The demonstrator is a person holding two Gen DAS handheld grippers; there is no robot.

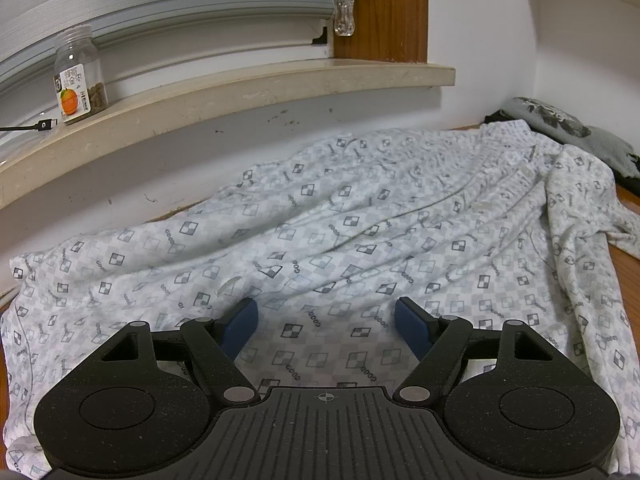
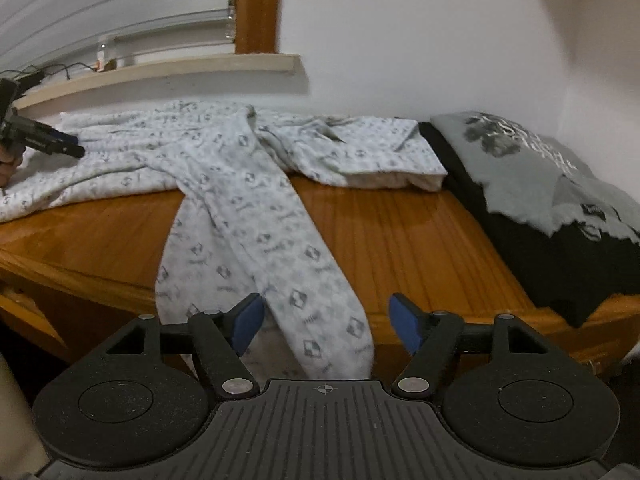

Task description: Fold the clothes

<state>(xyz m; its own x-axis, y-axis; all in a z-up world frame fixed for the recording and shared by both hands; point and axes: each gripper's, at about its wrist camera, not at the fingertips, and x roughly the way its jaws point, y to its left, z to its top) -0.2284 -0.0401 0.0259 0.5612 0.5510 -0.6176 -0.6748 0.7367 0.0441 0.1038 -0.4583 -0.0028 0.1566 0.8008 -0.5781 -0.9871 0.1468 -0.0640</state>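
Observation:
A white shirt (image 1: 320, 220) with a grey check print lies spread, buttons up, on the wooden table (image 2: 420, 232). My left gripper (image 1: 326, 308) hovers low over its lower front, blue pads wide apart with only flat cloth beneath them. In the right wrist view the shirt (image 2: 140, 148) lies along the back, and one long sleeve (image 2: 256, 248) runs toward me and hangs over the table's front edge. My right gripper (image 2: 326, 304) is open just in front of that sleeve's end, and its pads do not press it. At the far left the left gripper (image 2: 60, 146) points over the shirt.
A stack of folded grey and black clothes (image 2: 540, 184) sits at the table's right end against the wall. Behind the table runs a stone windowsill (image 1: 280, 80) carrying a clear jar (image 1: 78, 76) and a cable. Bare wood (image 2: 400, 216) shows between sleeve and stack.

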